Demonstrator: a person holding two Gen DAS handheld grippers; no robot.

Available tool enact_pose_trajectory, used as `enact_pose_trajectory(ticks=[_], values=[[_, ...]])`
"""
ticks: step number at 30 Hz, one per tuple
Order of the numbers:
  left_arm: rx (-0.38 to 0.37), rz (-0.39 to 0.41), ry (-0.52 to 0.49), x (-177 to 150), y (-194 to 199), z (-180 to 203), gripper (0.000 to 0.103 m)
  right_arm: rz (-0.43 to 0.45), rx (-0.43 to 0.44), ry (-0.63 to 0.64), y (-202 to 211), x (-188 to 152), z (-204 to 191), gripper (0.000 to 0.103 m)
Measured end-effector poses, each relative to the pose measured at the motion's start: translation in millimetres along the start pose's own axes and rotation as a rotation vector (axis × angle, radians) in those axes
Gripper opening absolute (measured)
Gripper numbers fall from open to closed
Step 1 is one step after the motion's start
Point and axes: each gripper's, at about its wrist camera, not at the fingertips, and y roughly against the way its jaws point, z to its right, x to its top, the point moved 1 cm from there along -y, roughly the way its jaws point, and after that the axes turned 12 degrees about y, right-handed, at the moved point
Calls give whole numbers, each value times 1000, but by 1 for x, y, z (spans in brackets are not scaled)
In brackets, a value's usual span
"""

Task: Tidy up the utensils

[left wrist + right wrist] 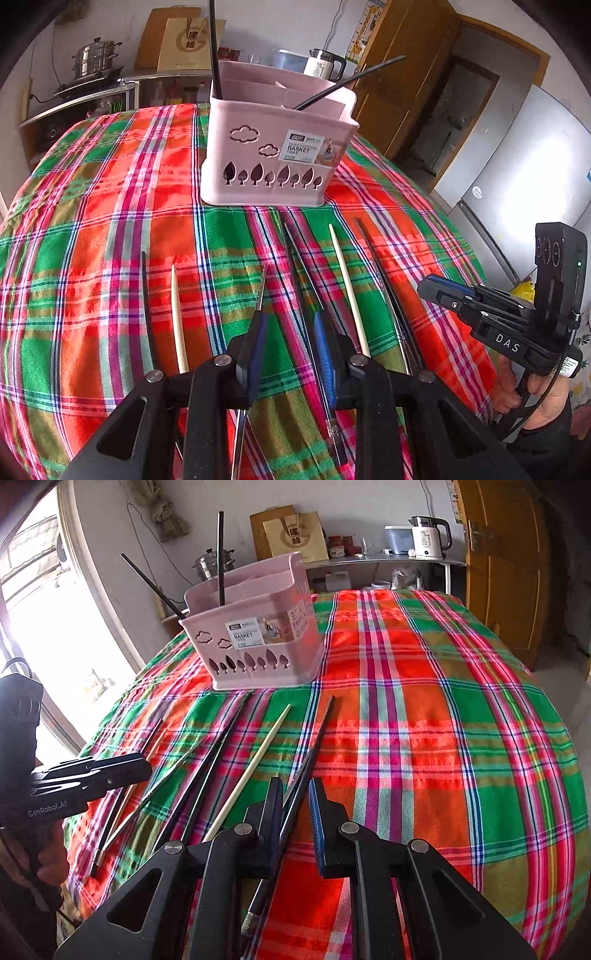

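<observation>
Left gripper [290, 332] part-open above a metal chopstick [260, 291], grip unclear, pink basket [273, 147] stood behind loose chopsticks on plaid cloth [92, 221], only the right wrist view showed the window [44, 627], right gripper [295, 801] narrowly open around a dark chopstick [314, 738], contact uncertain

Two close wrist views downward (shared: pink basket [273, 147])
</observation>
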Motion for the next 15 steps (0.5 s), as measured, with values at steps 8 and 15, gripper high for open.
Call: enact_pose_trajectory(ticks=[8, 15], values=[[29, -53, -26, 1, -25, 9, 26, -54, 2, 9, -20, -1, -1, 15], [66, -72, -27, 1, -37, 11, 26, -85, -10, 25, -29, -2, -2, 15]])
